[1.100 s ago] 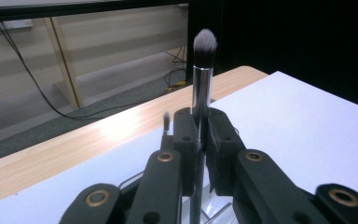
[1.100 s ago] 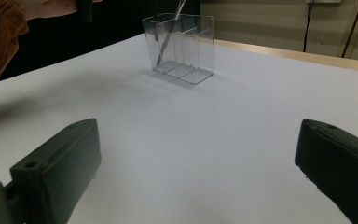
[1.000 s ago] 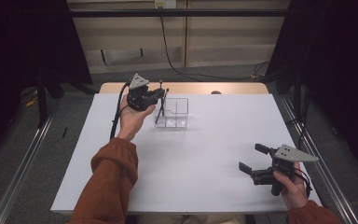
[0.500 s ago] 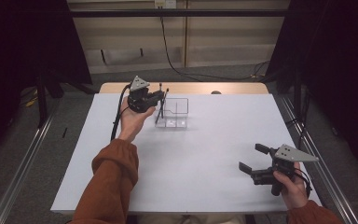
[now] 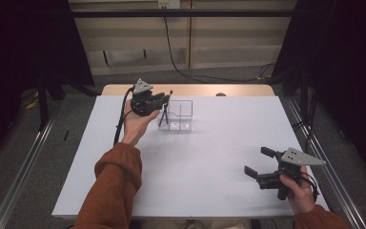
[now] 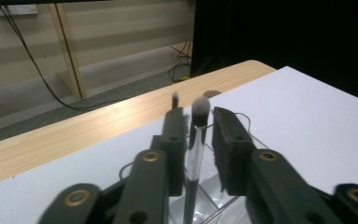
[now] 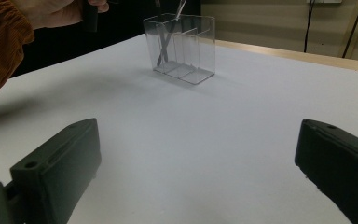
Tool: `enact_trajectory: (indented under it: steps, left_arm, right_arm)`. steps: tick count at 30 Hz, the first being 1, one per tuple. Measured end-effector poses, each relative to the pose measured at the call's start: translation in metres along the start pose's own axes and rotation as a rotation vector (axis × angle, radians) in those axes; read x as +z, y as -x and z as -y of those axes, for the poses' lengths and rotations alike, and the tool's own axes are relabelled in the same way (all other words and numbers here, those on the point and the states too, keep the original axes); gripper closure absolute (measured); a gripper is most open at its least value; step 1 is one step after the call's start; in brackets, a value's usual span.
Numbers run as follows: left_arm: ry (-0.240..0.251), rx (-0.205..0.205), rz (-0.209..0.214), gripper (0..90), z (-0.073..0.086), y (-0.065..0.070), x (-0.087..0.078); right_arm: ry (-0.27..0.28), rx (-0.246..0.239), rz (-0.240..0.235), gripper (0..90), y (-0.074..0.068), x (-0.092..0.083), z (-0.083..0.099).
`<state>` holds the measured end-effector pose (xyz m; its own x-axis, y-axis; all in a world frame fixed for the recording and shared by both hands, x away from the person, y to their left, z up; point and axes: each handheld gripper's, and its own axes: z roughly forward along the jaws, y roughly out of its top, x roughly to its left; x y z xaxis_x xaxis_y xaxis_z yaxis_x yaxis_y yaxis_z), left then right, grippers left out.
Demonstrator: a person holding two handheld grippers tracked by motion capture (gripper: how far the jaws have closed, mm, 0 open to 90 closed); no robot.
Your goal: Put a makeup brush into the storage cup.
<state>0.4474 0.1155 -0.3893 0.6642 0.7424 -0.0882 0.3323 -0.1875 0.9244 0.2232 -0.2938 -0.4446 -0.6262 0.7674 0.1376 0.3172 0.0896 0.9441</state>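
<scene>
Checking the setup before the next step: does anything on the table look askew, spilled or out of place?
Nothing stands out. The clear plastic compartment organizer stands upright on the white table, and the slim makeup brushes lean in its left end. The left tool sits by their tips, its jaws just opened.

- Brush (image 6: 196, 140): slim, with a dark-and-silver handle and a soft tuft, pale at the tip. It stands bristles up, leaning a little, its lower end inside the box's left end compartment.
- Box (image 5: 180, 115): clear plastic, open-topped, split by dividers into compartments. It stands upright on the white surface near its far edge; a second thin brush leans in the same end.
</scene>
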Motion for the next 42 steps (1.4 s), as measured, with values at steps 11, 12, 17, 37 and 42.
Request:
enact_trajectory:
  steps: [11, 12, 17, 37, 42]
  left_arm:
    - [0.026, -0.026, -0.038, 32.9, 0.001, -0.004, -0.002]
    - [0.025, -0.025, -0.044, 30.0, 0.001, -0.004, -0.002]
    - [0.032, -0.021, -0.049, 22.1, 0.001, -0.007, -0.005]
    - [0.075, -0.047, -0.002, 2.9, -0.002, -0.01, -0.029]
    - [0.081, -0.043, -0.005, 2.7, 0.001, -0.009, -0.039]
  right_arm:
    - [0.002, -0.001, 0.001, 0.0, 0.001, 0.0, 0.0]
    - [0.002, -0.001, 0.0, 0.0, 0.001, 0.0, 0.0]
    - [0.001, 0.0, 0.002, 0.0, 0.001, 0.0, 0.001]
    - [0.006, 0.011, 0.007, 0.1, 0.006, 0.001, 0.002]
    - [0.008, 0.008, 0.005, 0.1, 0.004, 0.001, 0.001]
